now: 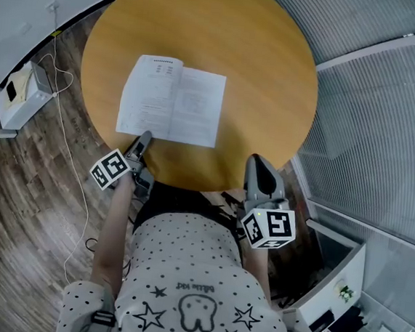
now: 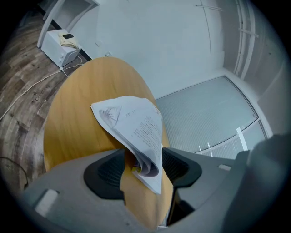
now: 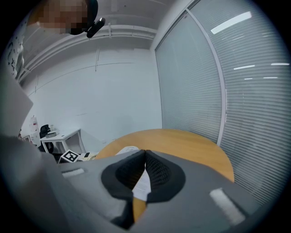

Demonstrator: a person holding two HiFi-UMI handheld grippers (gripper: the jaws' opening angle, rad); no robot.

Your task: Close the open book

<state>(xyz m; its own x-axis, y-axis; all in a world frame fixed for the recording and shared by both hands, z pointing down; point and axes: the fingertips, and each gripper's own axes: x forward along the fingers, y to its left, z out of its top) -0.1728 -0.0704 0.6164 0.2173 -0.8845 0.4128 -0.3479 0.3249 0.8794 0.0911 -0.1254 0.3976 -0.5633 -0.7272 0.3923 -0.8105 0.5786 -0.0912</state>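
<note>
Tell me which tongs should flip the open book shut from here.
Left. The left tongs stand open around the near corner pages of the book. The right tongs sit shut at the table edge, apart from it.

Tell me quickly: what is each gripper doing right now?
Left gripper: open, corner of the book between its jaws.
Right gripper: shut, empty.

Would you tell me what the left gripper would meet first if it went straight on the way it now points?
The open book: its near corner lies between the left gripper's open jaws, pages curling up there, so it would likely push into the pages at once.
</note>
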